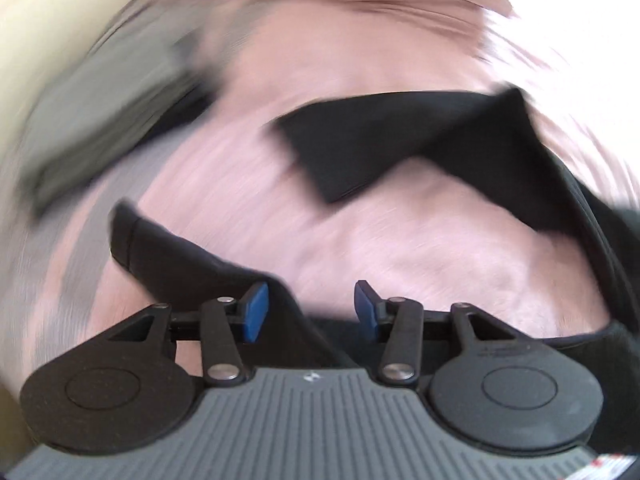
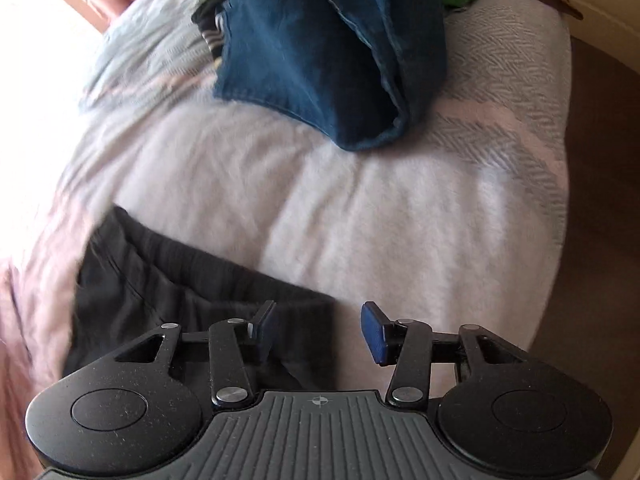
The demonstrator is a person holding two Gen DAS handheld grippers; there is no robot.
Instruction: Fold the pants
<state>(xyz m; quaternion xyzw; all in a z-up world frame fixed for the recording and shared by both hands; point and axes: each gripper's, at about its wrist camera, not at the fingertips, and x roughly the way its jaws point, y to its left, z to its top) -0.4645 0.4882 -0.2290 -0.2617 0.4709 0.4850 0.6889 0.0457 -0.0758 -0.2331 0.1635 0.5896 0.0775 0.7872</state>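
Both open, gripping nothing: left hand-held gripper (image 1: 310, 308) and right hand-held gripper (image 2: 318, 330). Black pants (image 2: 168, 280) spread flat on bed (image 2: 360, 220) just below-left of right one, ready for folding.

We read no text anywhere; only a small crosshair mark on each gripper's grey ribbed housing (image 2: 319, 401), centred behind the jaws.

A pink bed cover (image 2: 320, 200) bears black pants (image 2: 168, 292); blue jeans (image 2: 320, 60) lie well apart.
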